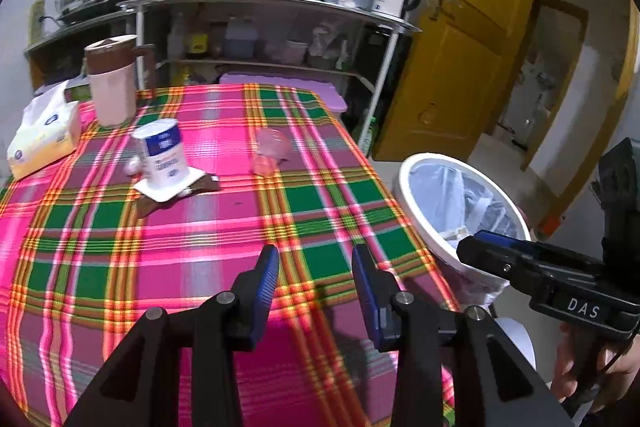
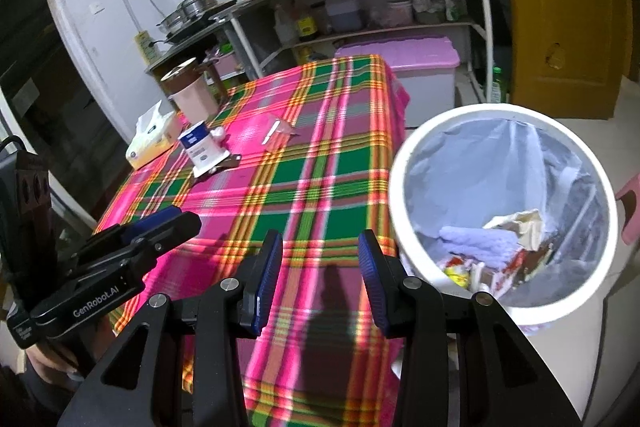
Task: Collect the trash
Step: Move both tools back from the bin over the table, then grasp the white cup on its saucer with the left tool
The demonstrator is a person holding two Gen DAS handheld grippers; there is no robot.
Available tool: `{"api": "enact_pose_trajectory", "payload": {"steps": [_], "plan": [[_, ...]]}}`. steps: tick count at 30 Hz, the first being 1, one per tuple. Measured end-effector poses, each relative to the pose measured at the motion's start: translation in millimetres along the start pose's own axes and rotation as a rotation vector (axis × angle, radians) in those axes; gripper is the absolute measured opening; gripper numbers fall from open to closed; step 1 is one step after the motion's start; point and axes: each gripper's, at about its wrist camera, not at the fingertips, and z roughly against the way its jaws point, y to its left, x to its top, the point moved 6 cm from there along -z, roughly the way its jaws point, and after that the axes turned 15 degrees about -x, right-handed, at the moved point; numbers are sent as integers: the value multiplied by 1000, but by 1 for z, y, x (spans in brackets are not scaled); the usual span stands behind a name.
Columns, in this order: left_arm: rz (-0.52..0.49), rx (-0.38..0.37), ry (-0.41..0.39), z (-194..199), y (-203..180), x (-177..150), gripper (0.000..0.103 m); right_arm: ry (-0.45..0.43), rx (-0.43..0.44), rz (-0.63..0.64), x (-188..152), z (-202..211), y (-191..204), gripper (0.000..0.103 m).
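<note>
A white tub with a blue label (image 1: pixel 162 153) (image 2: pixel 200 146) stands on a white card and a brown wrapper on the plaid tablecloth (image 1: pixel 248 227). A crumpled clear plastic wrapper (image 1: pixel 270 150) (image 2: pixel 277 134) lies to its right. My left gripper (image 1: pixel 316 267) hovers open over the near part of the cloth, nothing between its blue pads. My right gripper (image 2: pixel 320 261) is open too and holds nothing. It hangs above the table's right edge beside the white-rimmed trash bin (image 2: pixel 400 187) (image 1: pixel 404 195). The bin's bag holds paper and wrappers. Each gripper shows at the edge of the other's view (image 1: pixel 476 247) (image 2: pixel 176 223).
A tissue box (image 1: pixel 40 135) and a brown-lidded pitcher (image 1: pixel 112 83) stand at the table's far left. Behind the table are a metal shelf rack (image 1: pixel 260 3) with bottles and jars and a purple-lidded storage box (image 2: pixel 400 59). A yellow door (image 1: pixel 460 47) is on the right. A pink stool (image 2: pixel 632 205) stands beyond the bin.
</note>
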Motion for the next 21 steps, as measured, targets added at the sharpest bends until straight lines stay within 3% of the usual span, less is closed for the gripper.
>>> {"api": "enact_pose_trajectory", "payload": {"steps": [8, 10, 13, 21], "plan": [[47, 52, -33, 13, 34, 7, 38, 7, 33, 42, 11, -13, 28, 42], [62, 67, -41, 16, 45, 9, 40, 9, 39, 47, 12, -15, 33, 51], [85, 84, -54, 20, 60, 12, 45, 12, 47, 53, 17, -19, 39, 52], [119, 129, -67, 23, 93, 23, 45, 20, 47, 63, 27, -32, 51, 52]]}}
